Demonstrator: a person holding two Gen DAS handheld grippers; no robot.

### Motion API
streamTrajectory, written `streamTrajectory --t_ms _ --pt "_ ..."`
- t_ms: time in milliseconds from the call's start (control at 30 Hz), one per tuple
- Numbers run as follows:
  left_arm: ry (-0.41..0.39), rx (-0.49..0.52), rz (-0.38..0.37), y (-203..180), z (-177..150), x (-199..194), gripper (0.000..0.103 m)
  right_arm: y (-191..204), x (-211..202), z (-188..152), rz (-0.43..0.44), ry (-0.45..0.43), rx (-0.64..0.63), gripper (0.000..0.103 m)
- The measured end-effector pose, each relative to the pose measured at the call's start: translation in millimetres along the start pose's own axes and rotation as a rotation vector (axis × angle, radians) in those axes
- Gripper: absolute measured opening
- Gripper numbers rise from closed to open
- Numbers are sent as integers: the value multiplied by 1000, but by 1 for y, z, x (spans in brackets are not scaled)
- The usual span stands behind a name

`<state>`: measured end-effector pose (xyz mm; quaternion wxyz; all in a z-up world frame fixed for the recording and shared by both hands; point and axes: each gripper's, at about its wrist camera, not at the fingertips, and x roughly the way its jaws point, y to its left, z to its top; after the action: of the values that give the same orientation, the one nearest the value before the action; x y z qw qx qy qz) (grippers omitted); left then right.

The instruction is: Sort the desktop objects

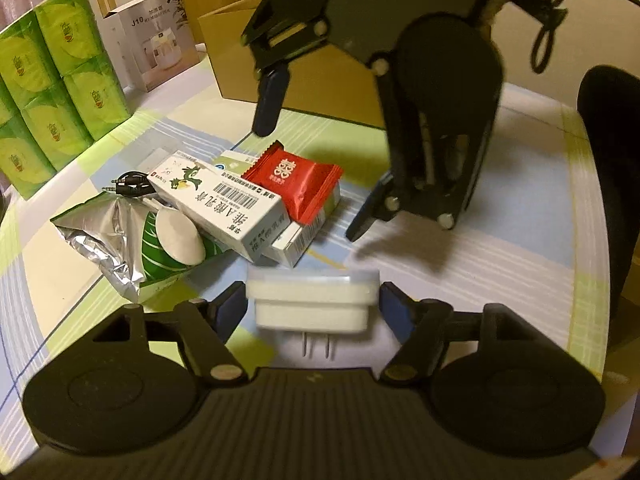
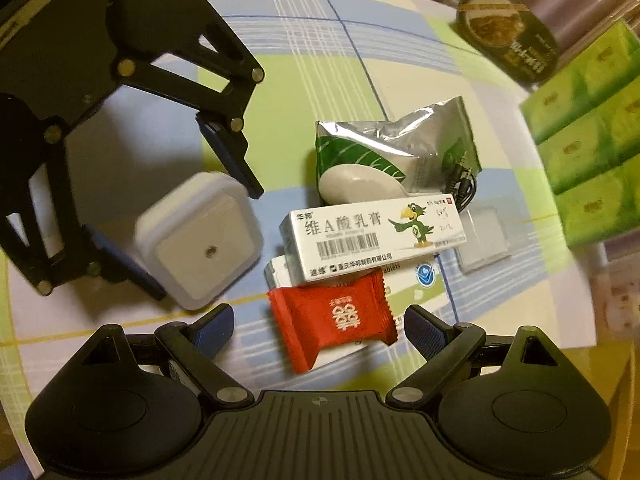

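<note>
A white plug-in night light (image 1: 312, 300) sits between the fingers of my left gripper (image 1: 312, 312), prongs toward the camera; the fingers stand a little off its sides. It also shows in the right wrist view (image 2: 200, 240). My right gripper (image 2: 320, 330) is open above a red candy packet (image 2: 336, 324), which lies on two white medicine boxes (image 2: 372, 236). In the left wrist view my right gripper (image 1: 312, 184) hovers over the red packet (image 1: 296, 180). A silver-green snack bag (image 2: 396, 148) and a black audio cable (image 2: 464, 184) lie behind the boxes.
Green tissue packs (image 1: 52, 92) stand at the table's left edge, beside a white product box (image 1: 152, 40) and a cardboard box (image 1: 288, 64). A dark round tin (image 2: 508, 36) and a small clear packet (image 2: 484, 240) lie near the pile. A black chair (image 1: 612, 180) stands at the right.
</note>
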<state>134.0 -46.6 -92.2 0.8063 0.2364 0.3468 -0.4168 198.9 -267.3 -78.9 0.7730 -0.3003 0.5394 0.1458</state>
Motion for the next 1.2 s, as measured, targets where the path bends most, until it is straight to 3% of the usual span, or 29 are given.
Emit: streamTrajectory --t_ms 167,367,533,633,967,1033,1200 --pt "-25 -30 -17 4 3 -3 71 -12 8 3 58 25 13 89" --pt "6 -19 -25 2 -1 2 71 -16 15 5 102 51 12 87" --pt "16 -43 -33 5 -3 3 71 -18 13 3 116 47 49 51" --pt "23 -45 -38 5 -3 4 71 -18 6 0 112 38 72 40" --pt "35 -65 -50 5 -4 6 70 8 -13 -7 104 5 92 38" --pt "43 -84 -44 7 -4 7 64 15 -17 -10 99 3 97 38" --pt "27 -126 -57 9 -3 3 61 30 -23 -20 68 1 128 38"
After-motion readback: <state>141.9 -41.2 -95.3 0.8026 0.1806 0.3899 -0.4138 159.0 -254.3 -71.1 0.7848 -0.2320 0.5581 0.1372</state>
